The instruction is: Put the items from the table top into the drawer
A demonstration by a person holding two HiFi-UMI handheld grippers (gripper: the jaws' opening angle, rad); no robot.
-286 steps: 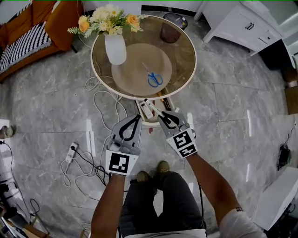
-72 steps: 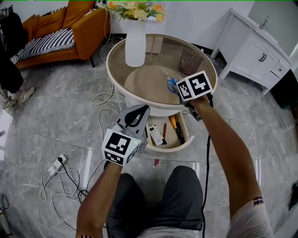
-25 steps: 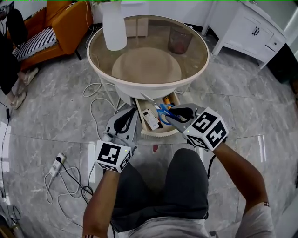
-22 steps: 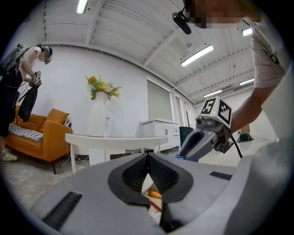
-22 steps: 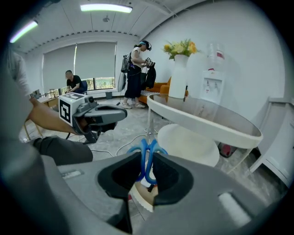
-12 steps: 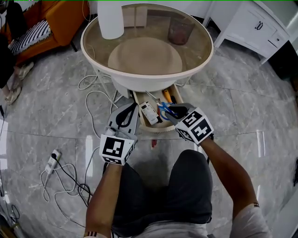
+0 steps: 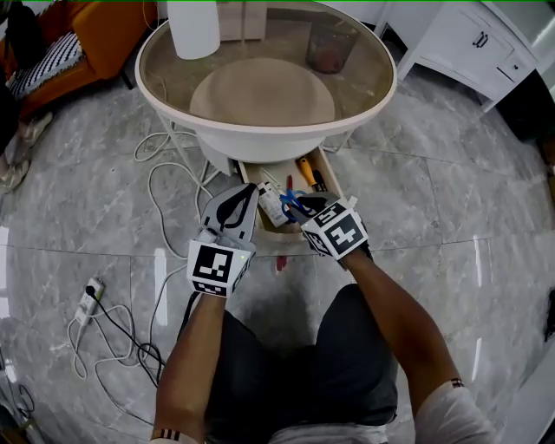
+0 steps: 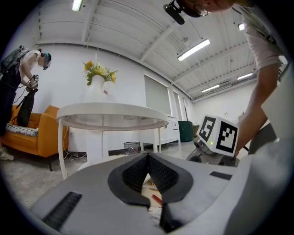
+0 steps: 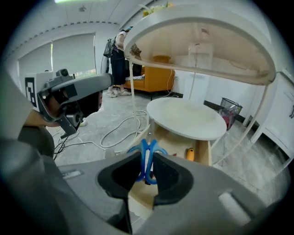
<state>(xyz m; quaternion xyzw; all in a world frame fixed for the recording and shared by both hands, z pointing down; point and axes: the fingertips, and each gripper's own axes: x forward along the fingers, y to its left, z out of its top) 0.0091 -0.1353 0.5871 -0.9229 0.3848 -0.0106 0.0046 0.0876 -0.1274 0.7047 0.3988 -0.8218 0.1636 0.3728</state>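
Blue-handled scissors [image 7: 289, 199] [image 9: 140, 149] hang handle-up between the pads of my right gripper [image 7: 296, 203] [image 9: 147, 157], which is shut on them and points down over the open drawer [image 7: 335, 184] [image 9: 204, 156]. The drawer sticks out from under the round glass-topped table [image 7: 381, 95] [image 9: 202, 41]. In it lie a white remote-like item [image 7: 271, 205], an orange-handled tool [image 7: 305, 170] [image 9: 189, 153] and a red pen [image 7: 289, 184]. My left gripper [image 7: 246, 192] [image 8: 147, 156] is held level just left of the drawer, jaws shut and holding nothing.
A white vase [image 7: 192, 26] [image 8: 97, 87] stands on the table's far left. Cables [image 7: 160, 186] and a power strip [image 7: 87, 299] lie on the floor to the left. Beyond are an orange sofa [image 7: 74, 30], a wastebasket [image 7: 328, 48] and a white cabinet [image 7: 481, 43]. A person [image 8: 18, 82] stands by the sofa.
Both grippers have come down. The right one, still shut on the scissors, has dropped from in front of the drawer to right over it; the left has sunk beside the drawer.
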